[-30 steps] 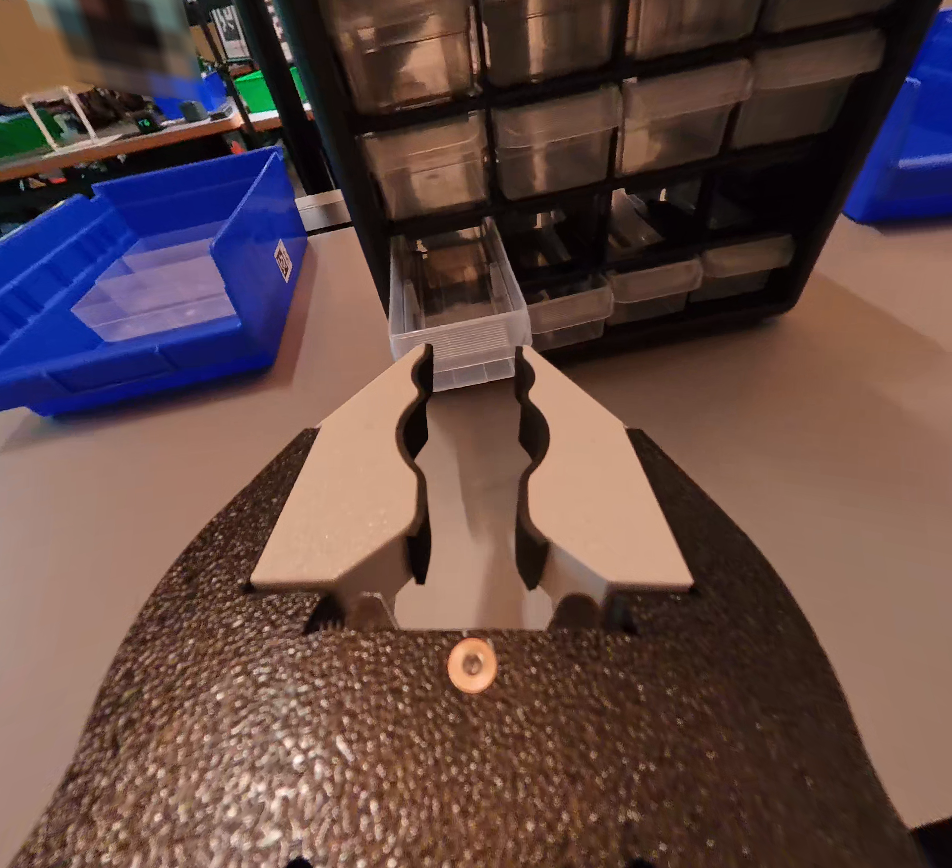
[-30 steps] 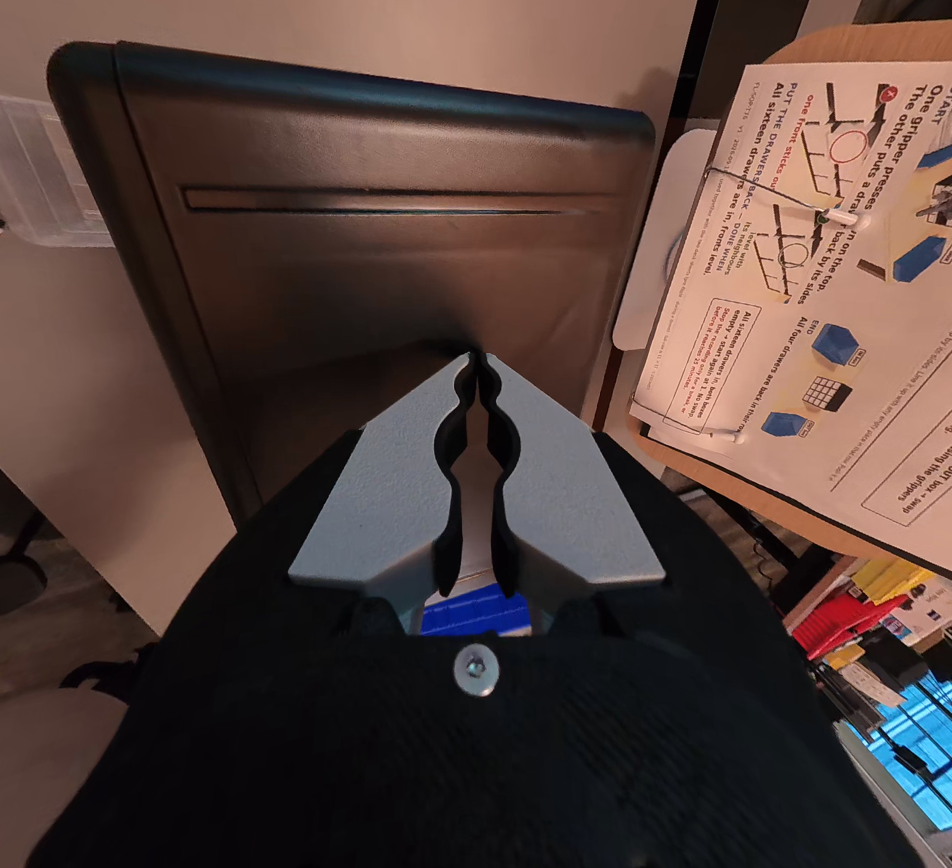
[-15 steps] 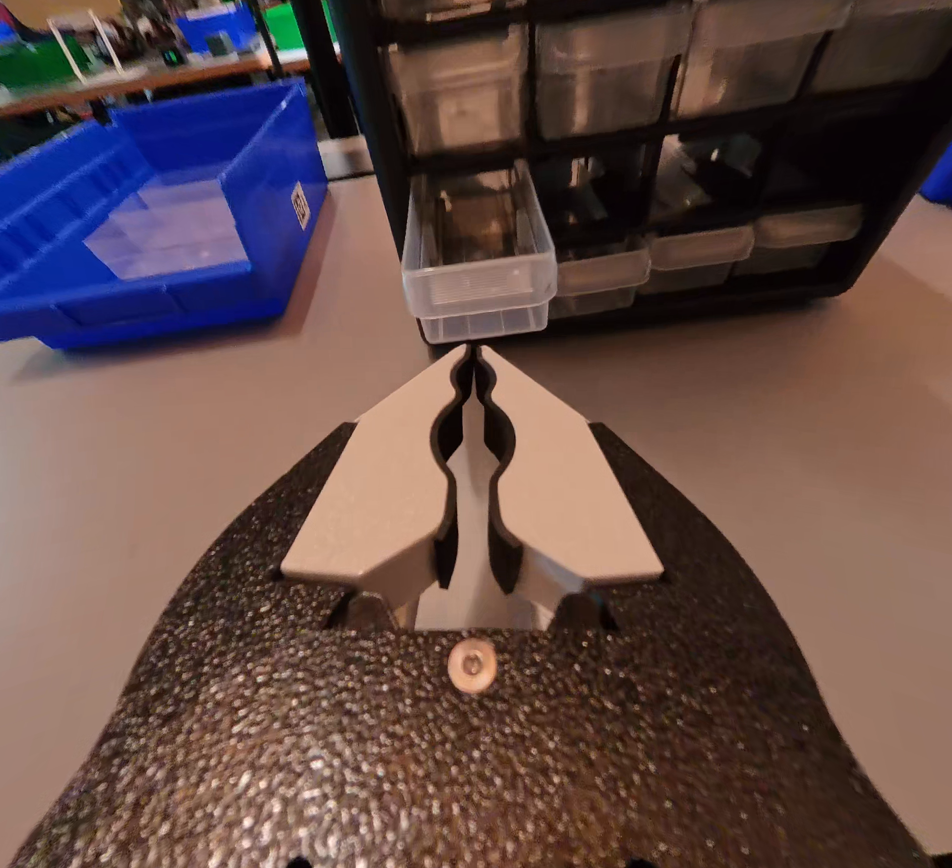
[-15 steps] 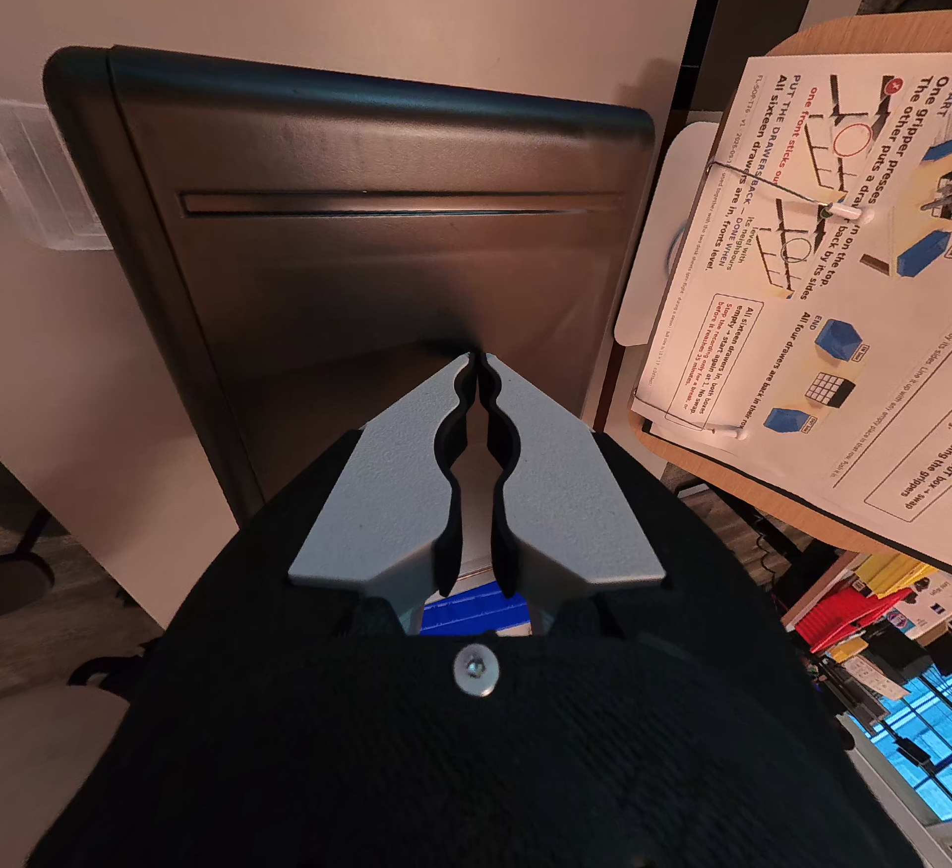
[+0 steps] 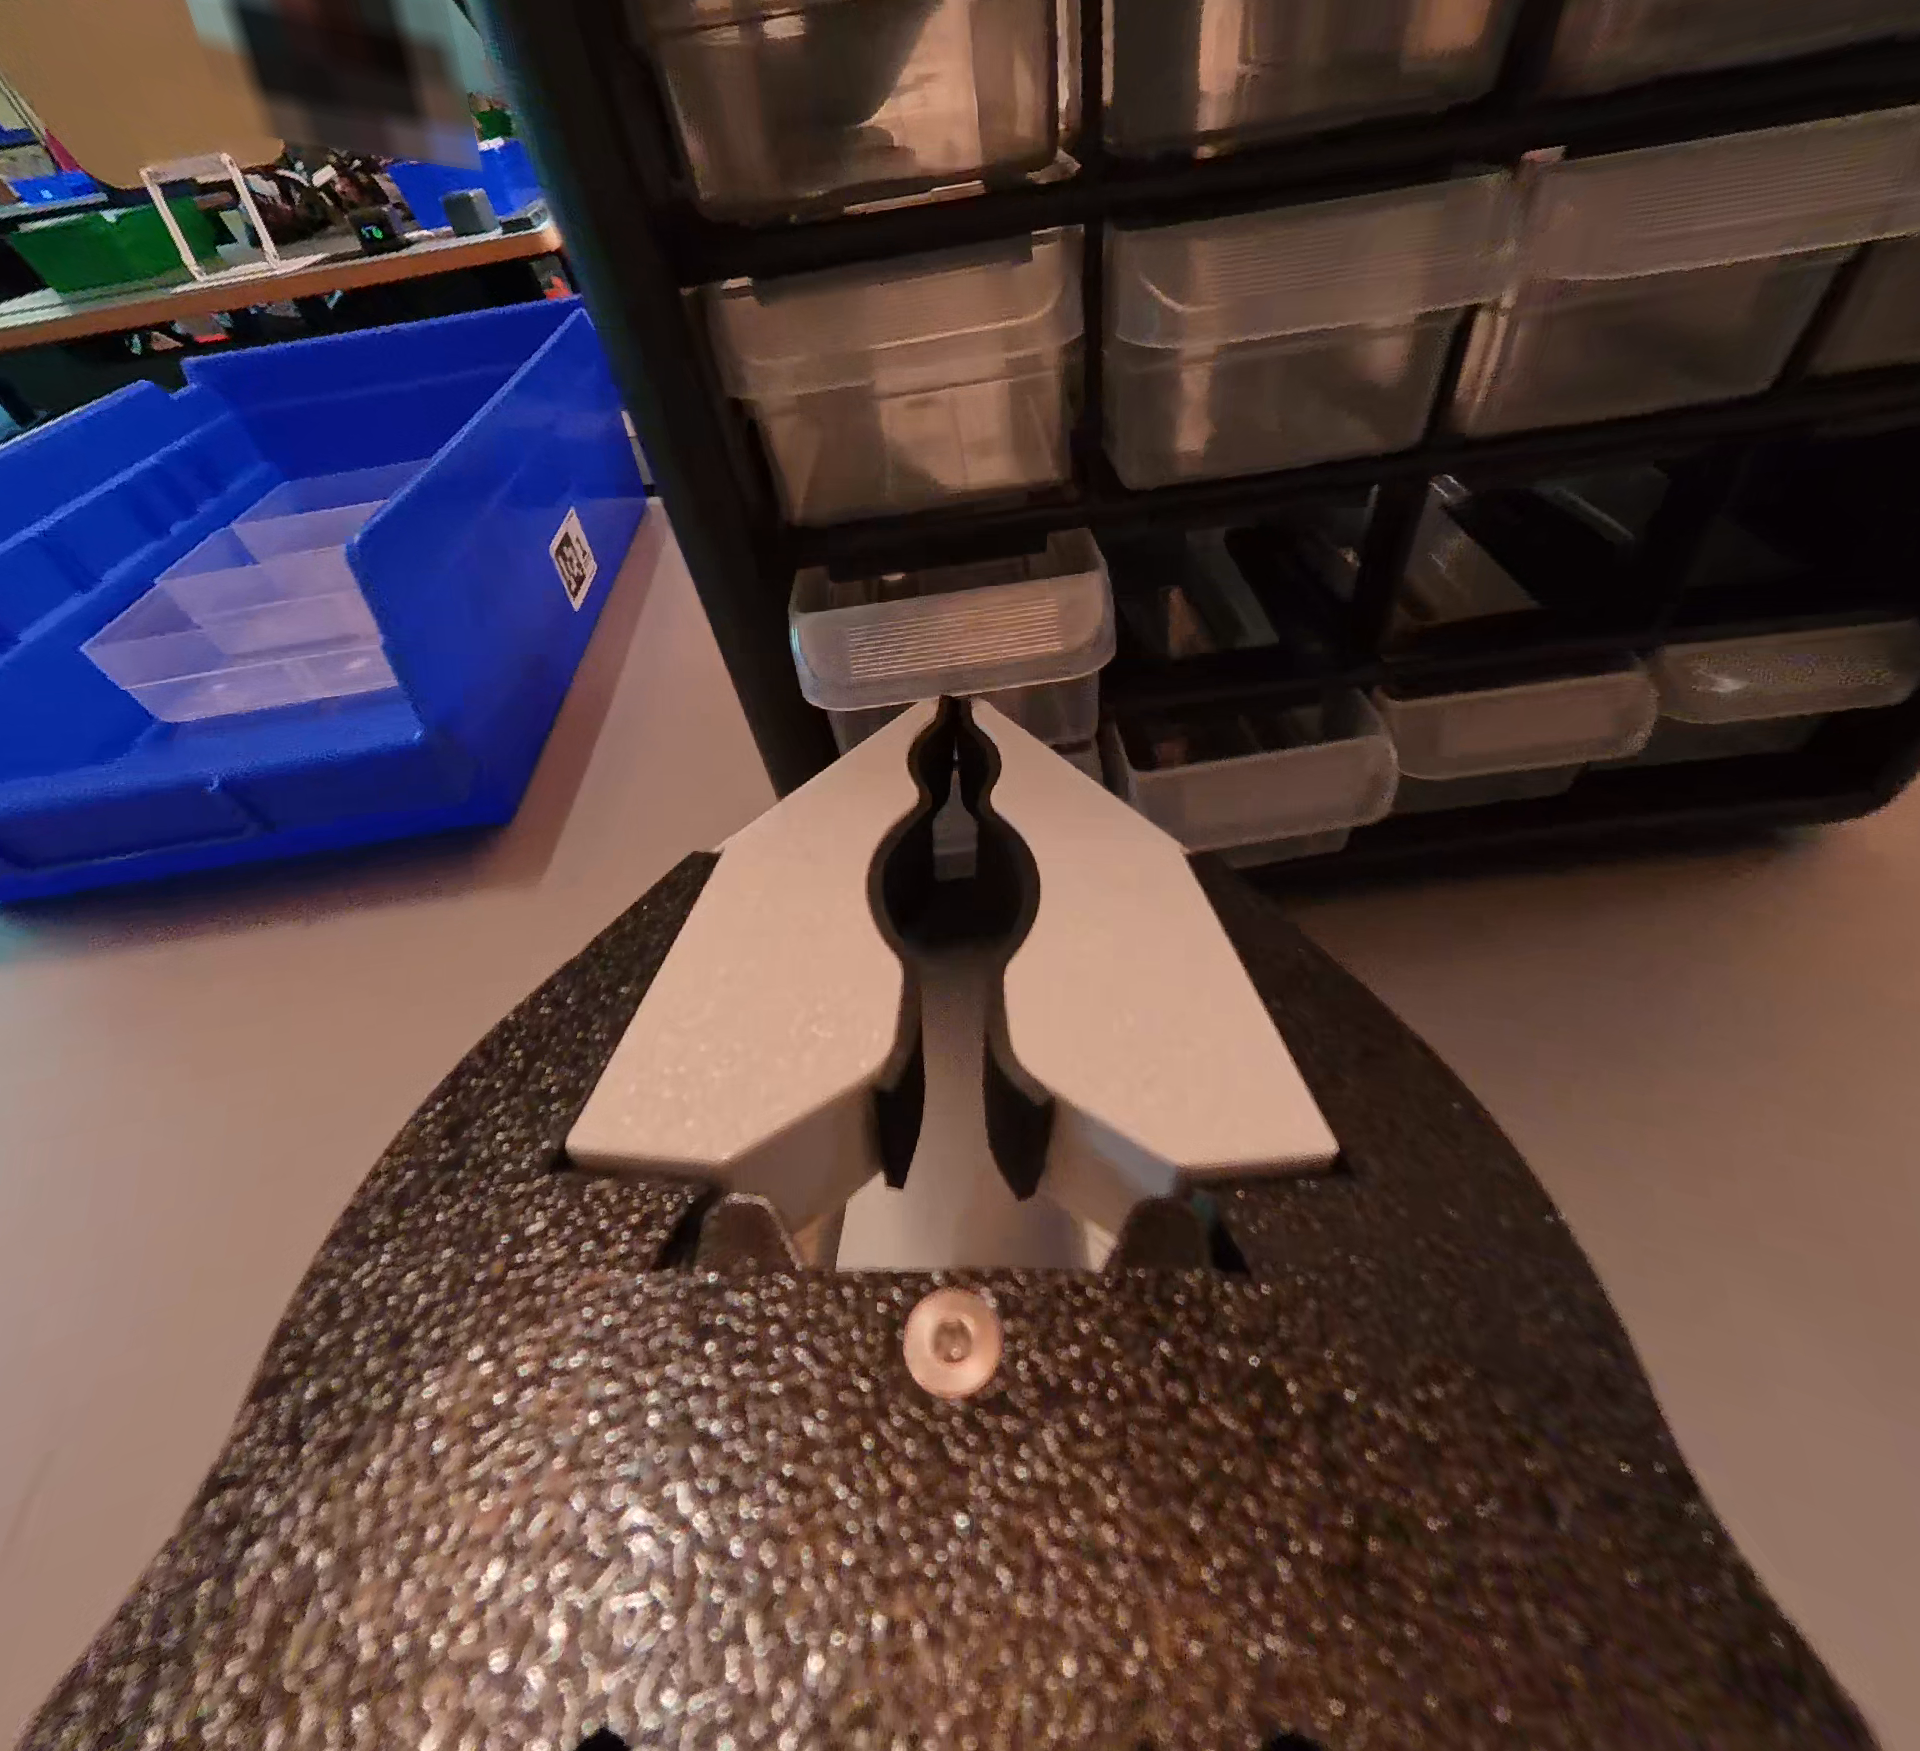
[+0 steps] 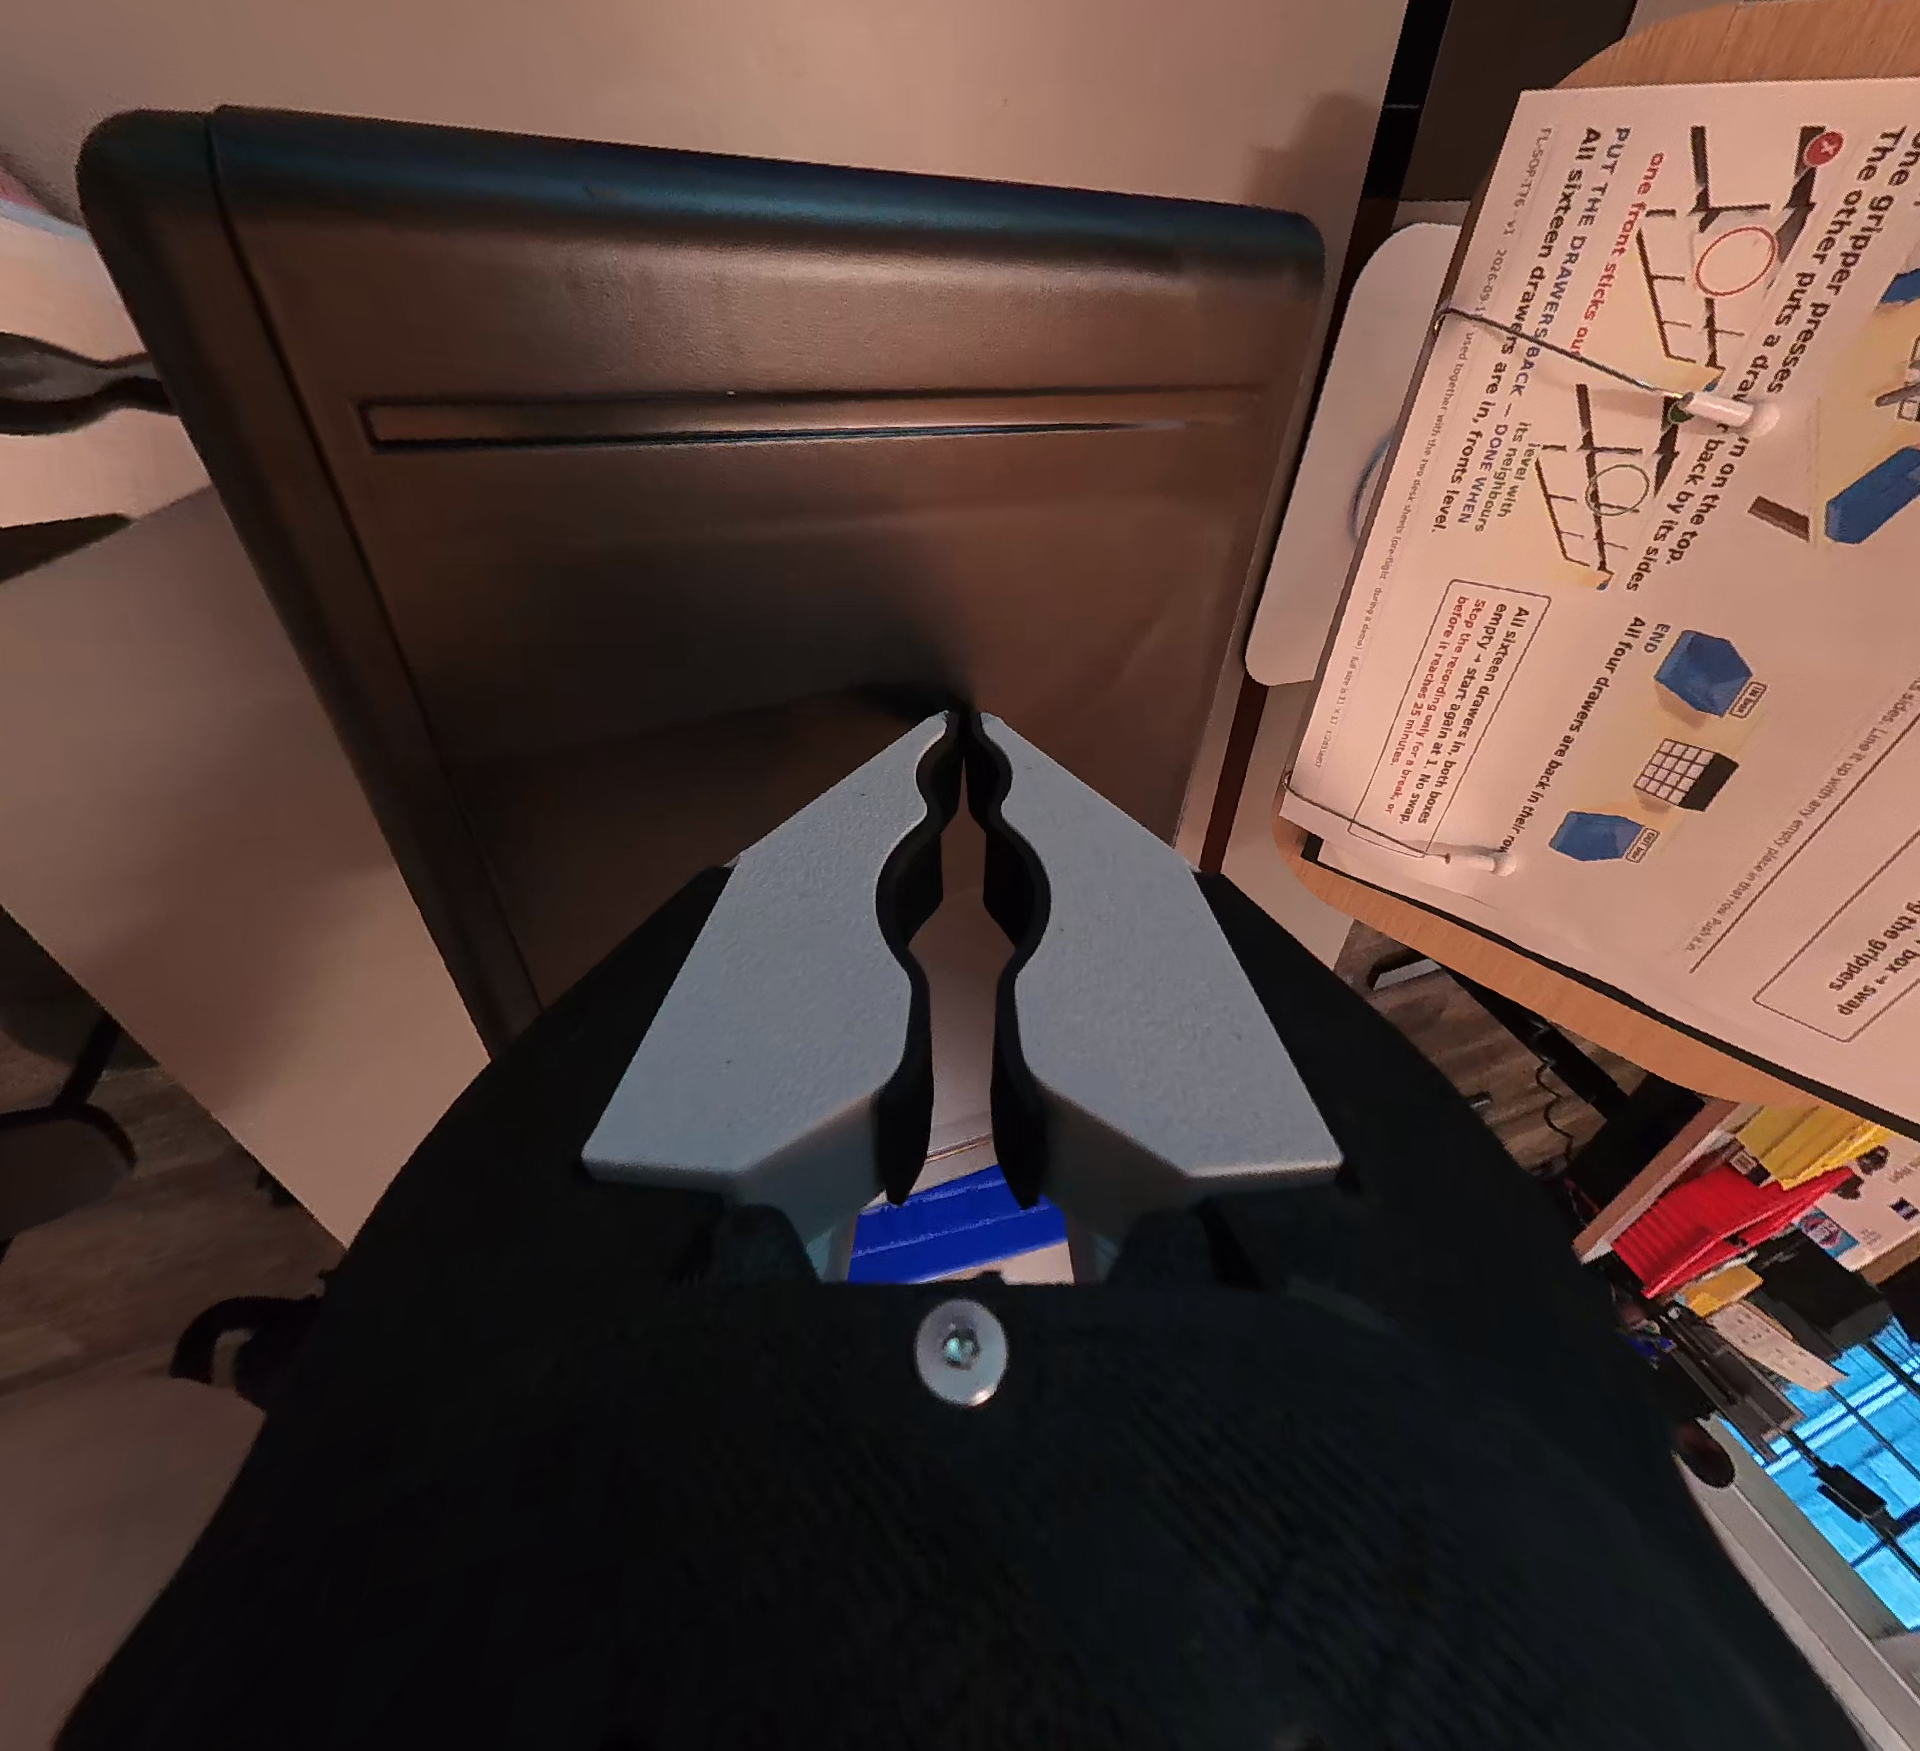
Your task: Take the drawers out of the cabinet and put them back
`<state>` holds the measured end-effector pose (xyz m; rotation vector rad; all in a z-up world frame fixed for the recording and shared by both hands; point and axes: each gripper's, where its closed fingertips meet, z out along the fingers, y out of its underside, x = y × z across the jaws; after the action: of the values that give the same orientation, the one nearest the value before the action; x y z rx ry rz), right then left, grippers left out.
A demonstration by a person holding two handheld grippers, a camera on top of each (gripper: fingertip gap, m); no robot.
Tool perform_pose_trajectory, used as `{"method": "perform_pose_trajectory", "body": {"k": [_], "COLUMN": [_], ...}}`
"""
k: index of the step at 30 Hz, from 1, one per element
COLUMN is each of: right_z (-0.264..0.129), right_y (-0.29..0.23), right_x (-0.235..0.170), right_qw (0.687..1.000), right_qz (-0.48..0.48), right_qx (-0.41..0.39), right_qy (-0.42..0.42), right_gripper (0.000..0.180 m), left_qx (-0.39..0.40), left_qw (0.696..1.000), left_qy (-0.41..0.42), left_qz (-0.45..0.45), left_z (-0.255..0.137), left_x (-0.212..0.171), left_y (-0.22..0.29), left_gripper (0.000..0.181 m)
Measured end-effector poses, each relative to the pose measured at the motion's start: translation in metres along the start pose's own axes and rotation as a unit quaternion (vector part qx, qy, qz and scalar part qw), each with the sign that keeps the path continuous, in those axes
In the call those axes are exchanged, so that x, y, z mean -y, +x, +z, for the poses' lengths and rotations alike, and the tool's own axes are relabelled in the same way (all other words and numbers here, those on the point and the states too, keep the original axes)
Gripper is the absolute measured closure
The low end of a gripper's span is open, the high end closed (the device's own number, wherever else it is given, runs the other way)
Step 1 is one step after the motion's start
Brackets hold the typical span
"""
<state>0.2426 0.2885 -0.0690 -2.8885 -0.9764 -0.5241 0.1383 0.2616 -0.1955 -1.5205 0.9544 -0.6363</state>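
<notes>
The black cabinet (image 5: 665,351) holds rows of clear drawers. In the third row the leftmost clear drawer (image 5: 951,652) sticks out a little from its slot. My left gripper (image 5: 956,714) is shut and empty, with its tips against the lower front of that drawer. Two slots to the right of it (image 5: 1538,548) are dark and hold no drawer. My right gripper (image 6: 961,727) is shut and empty, with its tips pressed on the cabinet's black top (image 6: 727,506).
A blue bin (image 5: 468,579) with several clear drawers (image 5: 239,652) stands on the table left of the cabinet. Another blue bin (image 6: 956,1234) shows between the right fingers. A printed instruction sheet on a board (image 6: 1662,506) stands right of the cabinet.
My left gripper has shut and moved forward to the cabinet. The protruding drawer has slid most of the way into its slot. The right gripper has stayed on the cabinet top.
</notes>
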Motion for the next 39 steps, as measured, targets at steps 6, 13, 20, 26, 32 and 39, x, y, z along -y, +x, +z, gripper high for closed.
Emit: {"method": "perform_pose_trajectory", "body": {"k": [6, 13, 20, 26, 32, 39], "right_z": [0.001, 0.001, 0.001, 0.001, 0.001, 0.001], "right_y": [0.004, 0.003, 0.003, 0.004, 0.004, 0.004], "right_x": [0.0, 0.0, 0.0, 0.0, 0.0, 0.0], "right_qw": [1.0, 1.0, 1.0, 1.0, 1.0, 1.0], "right_qz": [0.006, 0.001, 0.003, 0.007, 0.016, 0.017], "right_qx": [-0.007, 0.002, 0.003, 0.0, 0.012, 0.005], "right_qy": [-0.003, -0.005, 0.004, -0.009, -0.008, -0.013], "right_gripper": [0.18, 0.18, 0.18, 0.18, 0.18, 0.18], "left_qx": [-0.011, -0.028, 0.025, 0.016, 0.218, 0.281], "left_qw": [1.0, 1.0, 0.999, 0.918, 0.837, 0.73], "left_qy": [-0.014, -0.012, 0.009, -0.214, -0.337, -0.422], "left_qz": [-0.003, -0.008, -0.031, -0.333, -0.372, -0.458], "left_z": [0.026, 0.011, -0.009, 0.073, 0.139, 0.161], "left_x": [0.001, 0.005, 0.048, 0.035, -0.01, -0.064], "left_y": [0.0, -0.004, -0.12, -0.224, -0.279, -0.259], "left_gripper": [0.181, 0.181, 0.168, 0.143, 0.117, 0.114]}}
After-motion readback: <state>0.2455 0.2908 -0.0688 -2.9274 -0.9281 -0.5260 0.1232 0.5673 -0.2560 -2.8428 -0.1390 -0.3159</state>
